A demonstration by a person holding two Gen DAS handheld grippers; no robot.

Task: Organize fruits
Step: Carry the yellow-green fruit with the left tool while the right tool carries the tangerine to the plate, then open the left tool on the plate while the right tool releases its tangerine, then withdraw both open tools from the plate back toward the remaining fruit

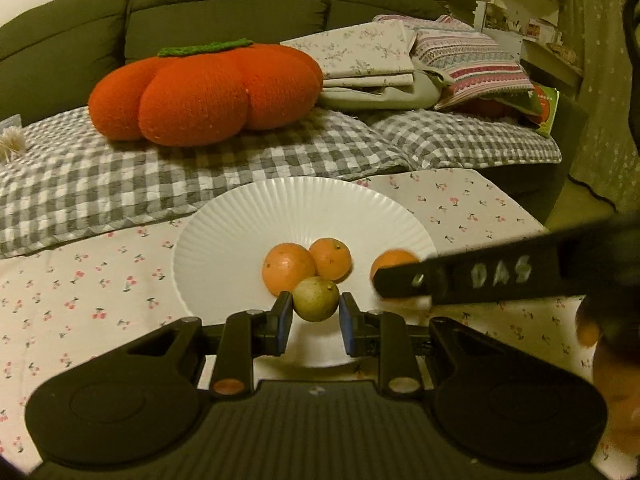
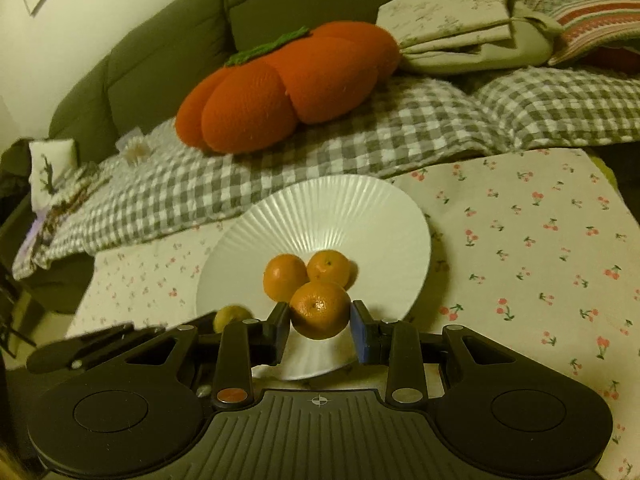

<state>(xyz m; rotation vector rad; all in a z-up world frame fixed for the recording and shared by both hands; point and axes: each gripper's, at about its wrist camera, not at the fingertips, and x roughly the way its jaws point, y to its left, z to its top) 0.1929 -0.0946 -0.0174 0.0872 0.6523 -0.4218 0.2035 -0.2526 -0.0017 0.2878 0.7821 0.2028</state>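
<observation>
While both grippers carry fruit, the white plate (image 1: 224,236) waits.
Left gripper (image 1: 314,320) fingers bracket, barely touching, the green citrus (image 1: 315,299); right gripper (image 2: 320,330) fingers clamp an orange (image 2: 320,310); each should lower at 6 o'clock, clear of the two plated oranges (image 1: 288,267).

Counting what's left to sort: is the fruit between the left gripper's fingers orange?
No, the fruit between the left gripper fingers is yellowish-green.

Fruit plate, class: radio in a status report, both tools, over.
Left tool shut on greenish fruit. Right tool shut on orange. Two oranges on white plate. Nothing blocking, over.
</observation>
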